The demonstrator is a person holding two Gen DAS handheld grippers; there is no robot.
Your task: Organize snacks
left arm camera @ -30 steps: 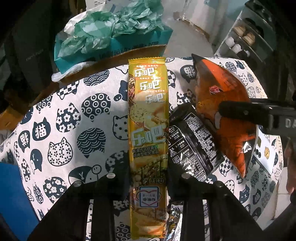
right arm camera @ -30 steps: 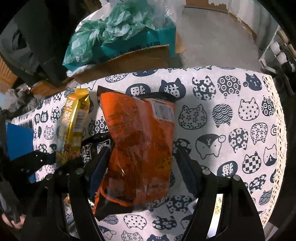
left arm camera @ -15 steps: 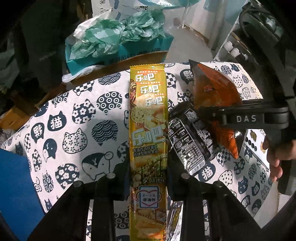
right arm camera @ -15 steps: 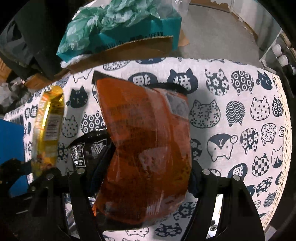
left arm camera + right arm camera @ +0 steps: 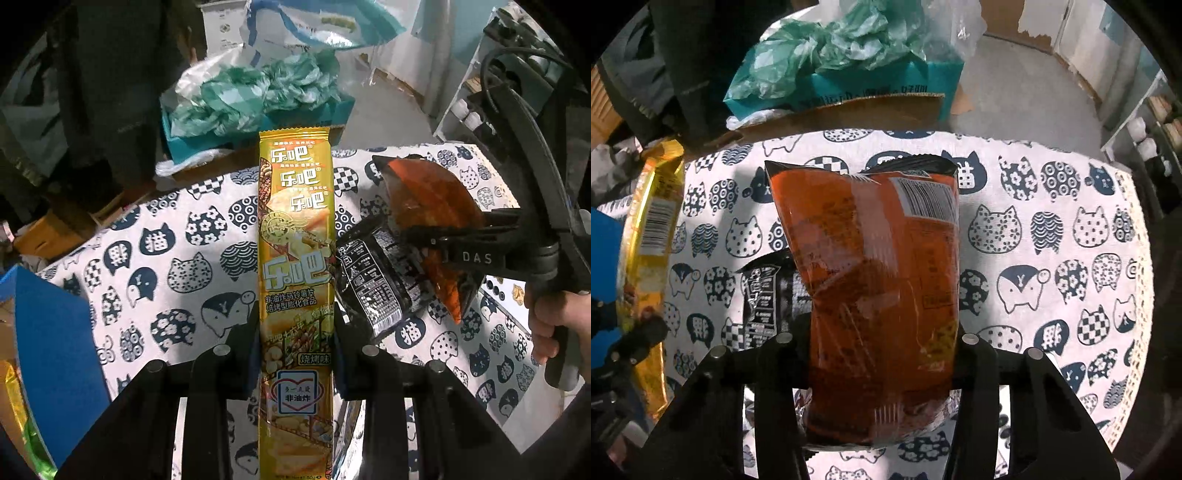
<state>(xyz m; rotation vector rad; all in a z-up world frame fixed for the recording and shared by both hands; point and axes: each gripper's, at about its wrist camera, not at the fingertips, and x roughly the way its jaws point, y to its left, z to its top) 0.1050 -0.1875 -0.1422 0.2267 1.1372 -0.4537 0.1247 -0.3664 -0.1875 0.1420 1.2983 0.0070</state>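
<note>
Although both wrist views looked straight down the fingers, each pack hid its own lower end below the frame, and the black packet (image 5: pixel 373 280) lay half covered by the orange bag (image 5: pixel 882 295). The print on that bag was too smeared to read. The left gripper (image 5: pixel 296 332) pinched the long yellow snack pack (image 5: pixel 296 258) tight at both edges, the pack standing up between the fingers above the cat-print tabletop (image 5: pixel 177 266). The right gripper (image 5: pixel 882 354) had just been closing, and its fingers now pressed the orange bag's sides, creasing it at the waist. A hand (image 5: pixel 550 328) held that gripper's handle at the frame's right edge.
</note>
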